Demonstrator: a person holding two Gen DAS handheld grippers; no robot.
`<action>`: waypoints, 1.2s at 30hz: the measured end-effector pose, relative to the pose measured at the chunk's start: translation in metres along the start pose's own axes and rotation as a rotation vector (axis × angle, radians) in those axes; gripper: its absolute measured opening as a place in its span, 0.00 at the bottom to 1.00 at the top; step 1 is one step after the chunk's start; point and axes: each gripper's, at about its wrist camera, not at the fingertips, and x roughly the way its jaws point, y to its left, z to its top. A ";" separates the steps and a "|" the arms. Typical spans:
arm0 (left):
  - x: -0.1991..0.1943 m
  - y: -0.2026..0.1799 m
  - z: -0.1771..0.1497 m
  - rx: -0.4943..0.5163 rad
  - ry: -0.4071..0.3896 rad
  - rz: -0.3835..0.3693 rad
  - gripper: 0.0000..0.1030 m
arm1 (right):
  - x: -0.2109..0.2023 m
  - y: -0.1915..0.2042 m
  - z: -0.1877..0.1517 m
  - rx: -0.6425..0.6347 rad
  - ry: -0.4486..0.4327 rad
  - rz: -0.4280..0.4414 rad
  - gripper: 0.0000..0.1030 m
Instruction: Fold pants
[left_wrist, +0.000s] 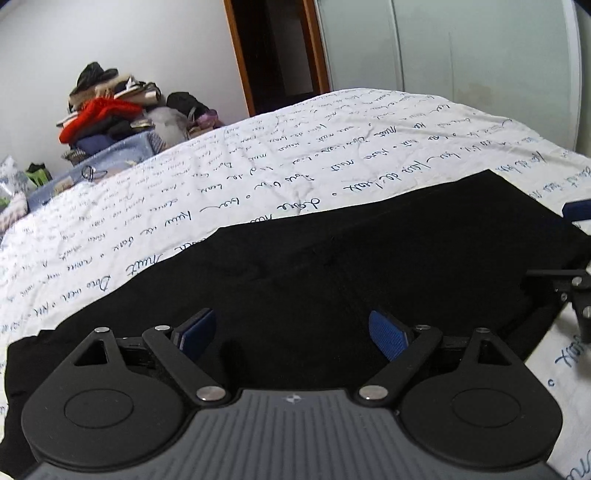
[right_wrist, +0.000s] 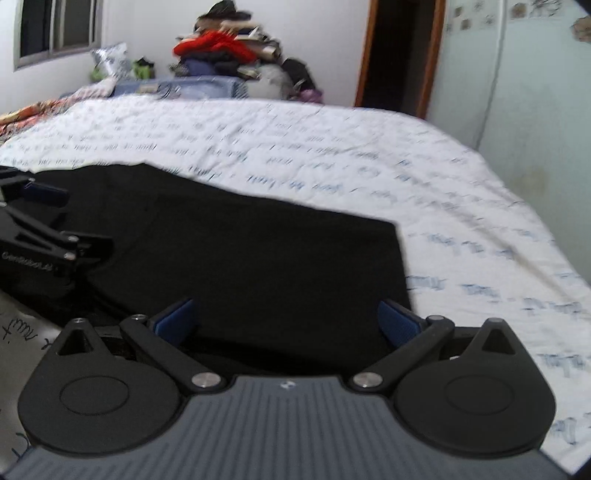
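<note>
Black pants (left_wrist: 332, 266) lie flat on a bed with a white sheet printed with blue handwriting (left_wrist: 258, 158). My left gripper (left_wrist: 291, 334) is open, its blue pads just above the near part of the pants, holding nothing. My right gripper (right_wrist: 288, 321) is open over the near edge of the pants (right_wrist: 240, 251), close to their right corner. The left gripper also shows at the left edge of the right wrist view (right_wrist: 44, 229), and part of the right gripper shows at the right edge of the left wrist view (left_wrist: 576, 295).
A pile of clothes with a red garment (left_wrist: 103, 114) sits on a blue box beyond the bed's far side. A dark doorway (left_wrist: 277, 48) and a pale wardrobe (left_wrist: 461, 55) stand behind. A window (right_wrist: 55, 29) is at the upper left.
</note>
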 end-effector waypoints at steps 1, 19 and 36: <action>0.004 -0.002 -0.002 0.009 0.012 0.011 0.94 | 0.000 -0.001 -0.002 -0.008 0.003 -0.007 1.00; -0.012 0.069 -0.032 -0.252 0.040 0.186 0.95 | 0.021 0.040 0.015 -0.037 0.013 0.125 1.00; -0.034 0.128 -0.067 -0.408 0.045 0.249 0.96 | 0.045 0.101 0.029 -0.209 0.045 0.188 1.00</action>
